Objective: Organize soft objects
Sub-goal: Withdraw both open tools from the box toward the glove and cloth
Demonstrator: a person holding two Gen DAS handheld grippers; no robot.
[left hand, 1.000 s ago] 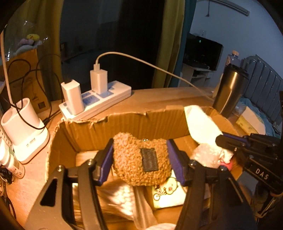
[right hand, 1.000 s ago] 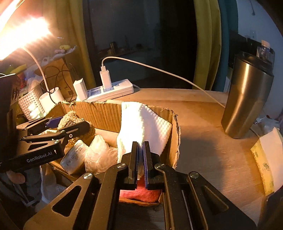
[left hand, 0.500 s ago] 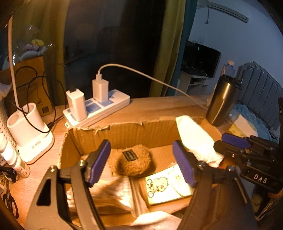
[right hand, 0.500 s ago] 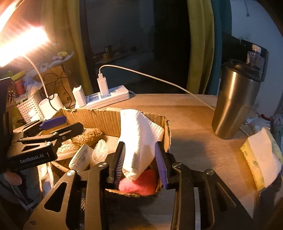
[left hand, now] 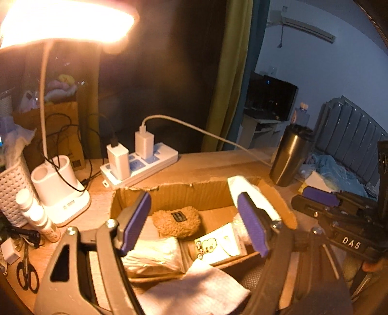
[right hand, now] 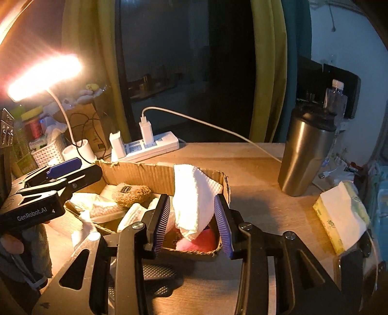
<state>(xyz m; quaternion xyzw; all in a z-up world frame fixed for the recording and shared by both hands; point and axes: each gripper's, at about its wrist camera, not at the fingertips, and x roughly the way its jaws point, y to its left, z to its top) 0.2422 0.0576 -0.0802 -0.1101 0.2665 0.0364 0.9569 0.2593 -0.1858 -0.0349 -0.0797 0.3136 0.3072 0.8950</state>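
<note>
Nearest the left wrist camera, the left gripper (left hand: 194, 225) hangs wide open above the cardboard box (left hand: 198, 193), holding nothing. A loose white paper towel (left hand: 194, 290) drapes over the box's near edge. Inside, a plastic-wrapped white pack (left hand: 152, 256) lies at the near left, a cartoon-printed packet (left hand: 215, 244) beside it toward the right, and the fuzzy brown pouch (left hand: 178, 221) rests on the box floor toward the back wall.

The right gripper (right hand: 192, 224) is also open, empty, its fingers on either side of a white cloth (right hand: 194, 196) that hangs over the box's right rim. A pink soft thing (right hand: 201, 240) lies below the cloth in the box's near right corner.

Beyond the box on the desk (right hand: 254, 169) sit a white power strip (left hand: 143, 164), a metal tumbler (right hand: 305, 155) and a lit lamp (left hand: 65, 21).
</note>
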